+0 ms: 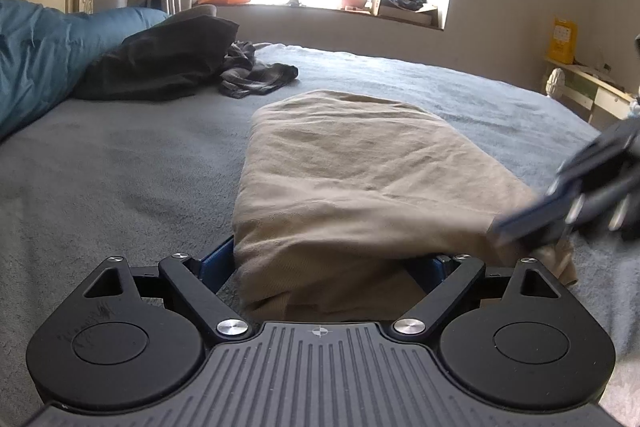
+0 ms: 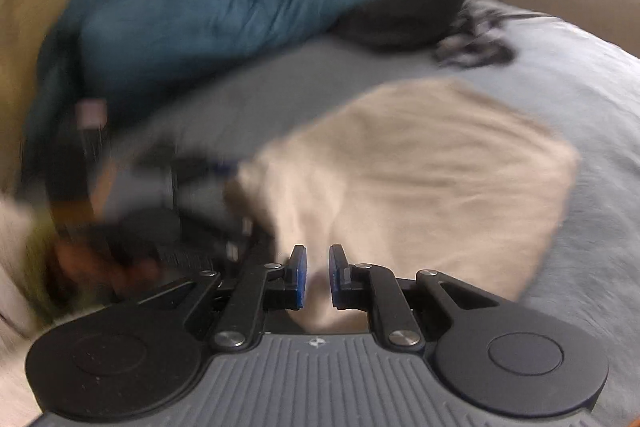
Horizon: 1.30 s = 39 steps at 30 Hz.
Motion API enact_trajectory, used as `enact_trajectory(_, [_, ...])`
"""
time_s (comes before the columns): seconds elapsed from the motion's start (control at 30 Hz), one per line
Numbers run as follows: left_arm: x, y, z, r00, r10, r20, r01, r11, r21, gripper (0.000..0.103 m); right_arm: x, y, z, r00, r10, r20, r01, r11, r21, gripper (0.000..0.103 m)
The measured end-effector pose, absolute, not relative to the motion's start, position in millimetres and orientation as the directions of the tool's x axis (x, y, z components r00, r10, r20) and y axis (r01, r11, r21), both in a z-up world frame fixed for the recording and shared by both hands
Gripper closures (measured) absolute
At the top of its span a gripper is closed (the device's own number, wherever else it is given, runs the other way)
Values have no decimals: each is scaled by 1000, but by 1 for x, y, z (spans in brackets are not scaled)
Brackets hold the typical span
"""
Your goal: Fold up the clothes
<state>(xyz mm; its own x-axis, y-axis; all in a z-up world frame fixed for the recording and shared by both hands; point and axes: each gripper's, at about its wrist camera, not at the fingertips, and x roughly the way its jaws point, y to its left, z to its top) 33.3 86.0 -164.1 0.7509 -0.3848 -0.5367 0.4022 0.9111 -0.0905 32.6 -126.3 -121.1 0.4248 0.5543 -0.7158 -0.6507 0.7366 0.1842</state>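
Looking along the left claw (image 1: 326, 259), its jaws stand wide apart with the near edge of the tan cloth (image 1: 360, 179) lying between them; the pads do not press on it. The cloth lies folded into a thick, rounded pad on the grey bed (image 1: 120, 167), right of centre. At the right edge the right claw (image 1: 516, 227), blurred, meets the cloth's near right corner. Farther off to the left lie a dark garment (image 1: 168, 63), a striped garment (image 1: 256, 77) just beside it, and a blue quilt (image 1: 44, 55). On the far windowsill stands an open box (image 1: 404, 9) with dark things in it; what they are cannot be told.

Looking along the right claw (image 2: 317, 277), the blue pads are nearly together and a narrow pinch of tan cloth (image 2: 420, 179) sits between them, so the claw appears clamped on it. The view is blurred. The left claw (image 2: 224, 183) shows as a dark smear at the cloth's left edge. The quilt (image 2: 192, 19) and the dark garment (image 2: 404, 19) lie beyond.

Handling, as a judgement: the cloth looks soft, light and limp, with several layers, so it will sag and slip open if lifted by one point. A hold at two corners of the same edge, catching all layers, should serve best.
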Motion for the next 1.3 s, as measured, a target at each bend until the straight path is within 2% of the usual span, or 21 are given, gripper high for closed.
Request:
enact_trajectory(0.13, [26,106,-156,744,-369,-558,388,917,-89,14,32,-119,-127,422,553,-719,-681,717,151,89])
enact_trajectory(0.3, [8,141,-131,750,-433,-500,405,898,-170,15,27,-114,-127,434,530,-728,-706,703,91,89])
enact_trajectory(0.43, [20,121,-124,747,-482,-458,454,873,-179,14,24,-112,-127,459,514,-725,-702,710,59,89])
enact_trajectory(0.6, [36,94,-159,722,-377,-581,434,900,-45,17,15,-110,-127,487,487,-725,-696,718,14,89])
enact_trajectory(0.77, [35,104,-166,713,-382,-588,406,909,-98,16,4,-117,-125,521,450,-725,-659,752,-6,90])
enact_trajectory(0.9, [34,106,-166,720,-374,-585,399,912,-93,15,2,-124,-111,512,505,-695,-653,754,67,89])
enact_trajectory(1.07, [32,109,-168,723,-364,-586,389,917,-89,14,10,-111,-135,492,433,-755,-661,750,-1,91])
enact_trajectory(1.3, [30,126,-168,743,-306,-596,324,943,-80,16,9,-107,-138,513,410,-754,-647,762,-25,92])
